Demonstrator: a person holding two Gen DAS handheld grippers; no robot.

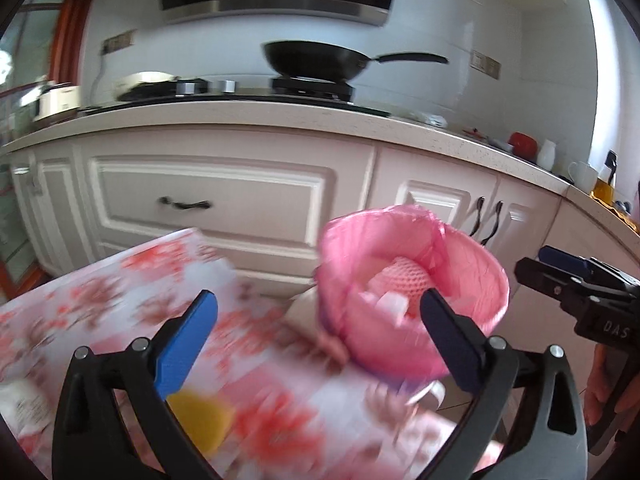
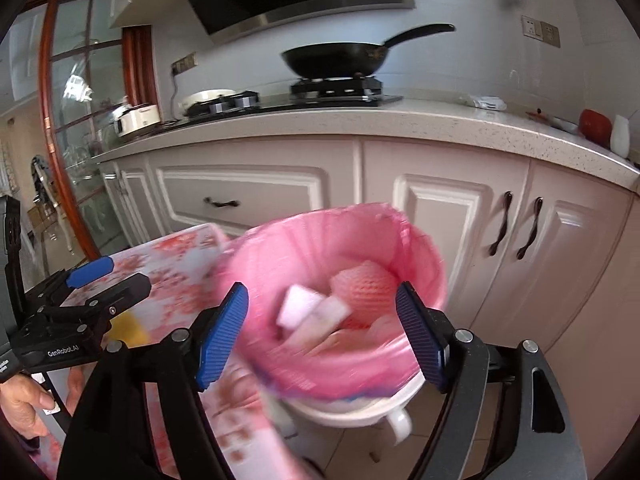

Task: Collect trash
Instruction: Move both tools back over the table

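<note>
A white bin lined with a pink bag stands beside the floral-cloth table. Inside lie a pink foam fruit net and white scraps. My right gripper is open and empty, right over the bin mouth. My left gripper is open and empty above the table edge, with the bin between and behind its fingers. A yellow object lies blurred on the table under the left finger; it also shows in the right wrist view.
Cream kitchen cabinets and a stone counter stand behind the bin, with a black wok on the hob. A white paper item lies at the table's left edge. Each gripper shows in the other's view.
</note>
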